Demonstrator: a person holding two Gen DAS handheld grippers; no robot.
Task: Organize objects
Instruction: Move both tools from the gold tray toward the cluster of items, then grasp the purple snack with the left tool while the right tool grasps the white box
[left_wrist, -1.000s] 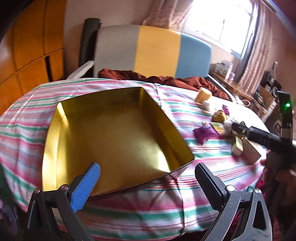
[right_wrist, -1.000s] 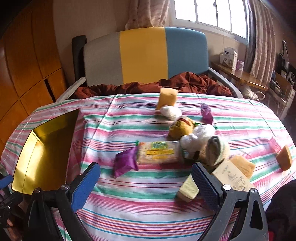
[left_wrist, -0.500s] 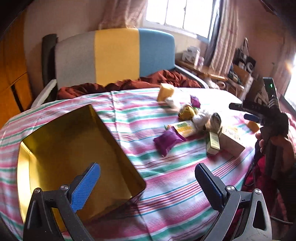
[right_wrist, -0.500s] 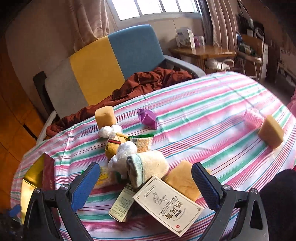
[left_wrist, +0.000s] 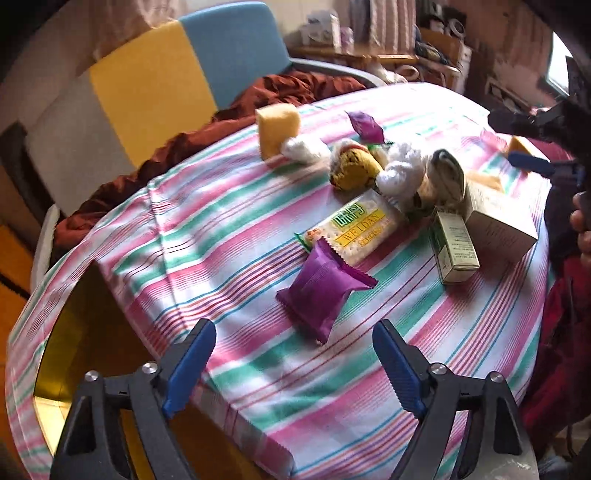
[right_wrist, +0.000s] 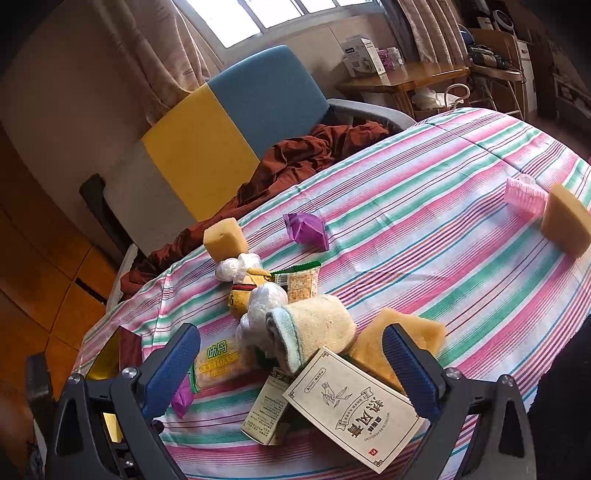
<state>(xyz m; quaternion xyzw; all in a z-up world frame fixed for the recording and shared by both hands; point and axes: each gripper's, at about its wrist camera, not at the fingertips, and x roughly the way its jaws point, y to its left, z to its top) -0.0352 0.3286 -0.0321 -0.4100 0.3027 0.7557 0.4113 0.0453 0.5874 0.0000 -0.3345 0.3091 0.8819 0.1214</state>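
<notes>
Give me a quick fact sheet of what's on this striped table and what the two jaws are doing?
surface: striped tablecloth
container: gold tin, at the table's edge, contents hidden
nearest item: purple packet, just ahead of the left gripper
left jaws: closing, nothing between them
right gripper: jaws open over a printed box and rolled towel
far items: pink roller beside a sponge

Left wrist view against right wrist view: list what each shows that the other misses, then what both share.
Only the left wrist view: the right tool from outside. Only the right wrist view: the pink ribbed roller, the window. Both: the yellow-green WEIDAN biscuit packet, the rolled beige towel, the striped tablecloth.
</notes>
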